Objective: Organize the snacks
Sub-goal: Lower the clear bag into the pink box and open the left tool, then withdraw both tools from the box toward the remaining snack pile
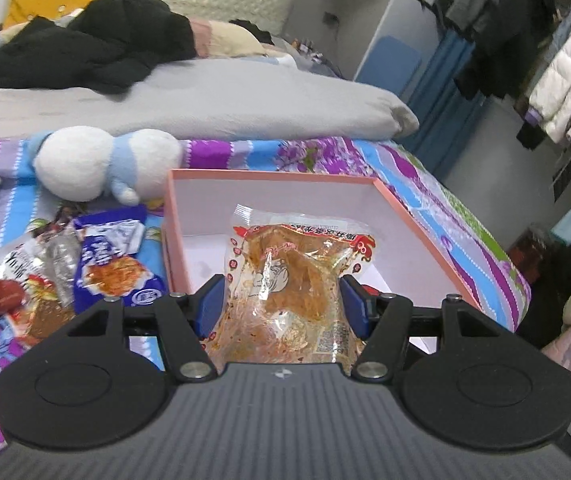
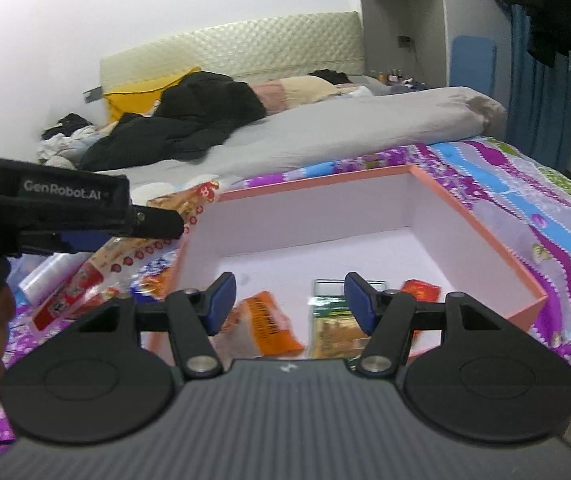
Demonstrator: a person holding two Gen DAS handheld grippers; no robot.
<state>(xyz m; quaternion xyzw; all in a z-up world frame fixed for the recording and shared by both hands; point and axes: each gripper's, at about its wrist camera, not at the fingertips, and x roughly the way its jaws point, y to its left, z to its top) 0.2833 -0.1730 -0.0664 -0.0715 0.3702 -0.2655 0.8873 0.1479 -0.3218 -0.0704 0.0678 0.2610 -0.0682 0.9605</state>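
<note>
Left tool [image 1: 281, 304]: clamped on a clear snack packet [image 1: 297, 276], blue pads pressing its two sides so the film bulges between them.
Why held so: gripped near the lower half, the packet stands up in front of the camera and can be carried over the pink box [image 1: 417, 224]; I judge it is on its way in.
Where the packet is: in the air at the box's near left edge, not yet resting on the box floor.
Packet looks: transparent film, red printed border, orange-brown oily contents, crinkled and soft, so likely to sag once released.
Right tool [image 2: 285, 304]: jaws apart with nothing between the pads, hovering above the box's near end.
Box contents: an orange packet [image 2: 273, 324], a green packet [image 2: 333, 320] and a small red one [image 2: 421, 290] lie flat on the white floor.
Still loose: a blue packet [image 1: 117, 264] and others lie on the floral bedsheet [image 1: 445, 208] left of the box.
</note>
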